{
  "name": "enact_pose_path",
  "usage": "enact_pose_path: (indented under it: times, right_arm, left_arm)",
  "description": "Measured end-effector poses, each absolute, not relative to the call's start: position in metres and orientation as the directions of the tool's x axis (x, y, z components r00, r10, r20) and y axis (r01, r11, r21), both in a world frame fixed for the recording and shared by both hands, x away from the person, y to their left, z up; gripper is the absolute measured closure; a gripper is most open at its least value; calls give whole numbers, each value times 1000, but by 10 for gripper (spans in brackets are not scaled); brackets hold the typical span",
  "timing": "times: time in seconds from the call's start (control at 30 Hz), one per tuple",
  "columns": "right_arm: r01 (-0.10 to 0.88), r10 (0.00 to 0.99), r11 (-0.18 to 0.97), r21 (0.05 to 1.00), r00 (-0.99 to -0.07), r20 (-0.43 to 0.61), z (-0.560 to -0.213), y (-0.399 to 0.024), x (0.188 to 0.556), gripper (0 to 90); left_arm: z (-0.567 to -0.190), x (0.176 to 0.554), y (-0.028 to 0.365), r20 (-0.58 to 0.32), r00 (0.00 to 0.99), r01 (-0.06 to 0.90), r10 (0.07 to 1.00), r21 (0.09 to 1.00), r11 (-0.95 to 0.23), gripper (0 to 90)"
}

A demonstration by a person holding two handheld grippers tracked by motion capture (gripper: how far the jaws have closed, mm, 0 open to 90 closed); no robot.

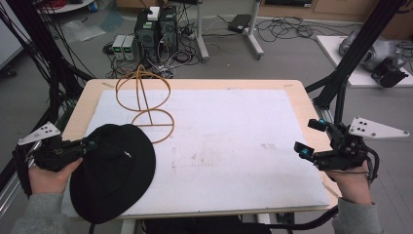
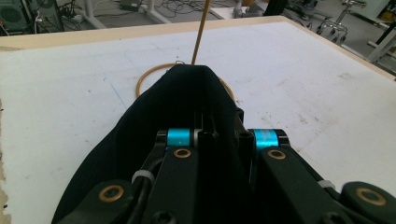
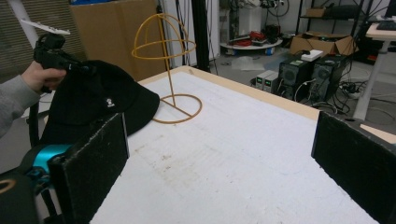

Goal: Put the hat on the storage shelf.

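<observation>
While left tool (image 1: 90,144) clamps black hat (image 1: 114,168) brim, soft & floppy, it sags; right tool (image 1: 311,139) apart, w/ nothing between.

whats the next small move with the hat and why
Probably lift the black hat off the table: the left gripper is already shut on its brim, and the wire hat stand stands bare just beyond. The right gripper waits open.

- The black hat (image 1: 109,170) looks like soft, matt cloth with a fine ribbed weave.
- The hat stand (image 1: 144,100) is thin, smooth wire, tan-coloured.
- The table (image 1: 302,105) has a pale wooden rim; its white top is matt, scuffed and smudged.
- The right gripper (image 1: 311,139) has rough, matt black pads.
</observation>
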State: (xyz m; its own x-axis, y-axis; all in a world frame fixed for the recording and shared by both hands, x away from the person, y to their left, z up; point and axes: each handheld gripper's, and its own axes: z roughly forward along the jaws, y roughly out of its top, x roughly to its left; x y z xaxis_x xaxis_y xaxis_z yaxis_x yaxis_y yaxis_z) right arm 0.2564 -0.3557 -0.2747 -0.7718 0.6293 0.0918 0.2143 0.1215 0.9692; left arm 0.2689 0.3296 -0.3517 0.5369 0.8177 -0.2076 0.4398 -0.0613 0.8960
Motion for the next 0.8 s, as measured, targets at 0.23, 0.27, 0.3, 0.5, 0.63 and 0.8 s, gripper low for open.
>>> enact_pose_path:
  times: [0.23, 0.27, 0.3, 0.5, 0.63, 0.8]
  right_arm:
    - [214, 631, 121, 969, -771, 91, -274, -355, 256, 31]
    - [218, 629, 124, 968, -772, 93, -275, -355, 256, 31]
    - [217, 630, 124, 968, -771, 92, -275, -355, 256, 31]
    - [237, 633, 122, 964, -766, 108, -276, -354, 258, 31]
    - [235, 633, 126, 964, -767, 104, -277, -354, 259, 31]
    - [244, 630, 128, 961, -769, 112, -278, -352, 259, 31]
  left_arm:
    - [-350, 268, 329, -217, 544, 435, 811, 899, -52, 850]
    - [-350, 268, 329, -218, 542, 433, 812, 900, -48, 851]
    - [-349, 268, 329, -209, 540, 429, 815, 902, -52, 852]
    - [-345, 264, 331, -194, 529, 414, 826, 909, -51, 852]
    - [-339, 262, 332, -191, 532, 413, 825, 909, -56, 853]
    - [-331, 256, 334, -185, 537, 403, 823, 913, -57, 854]
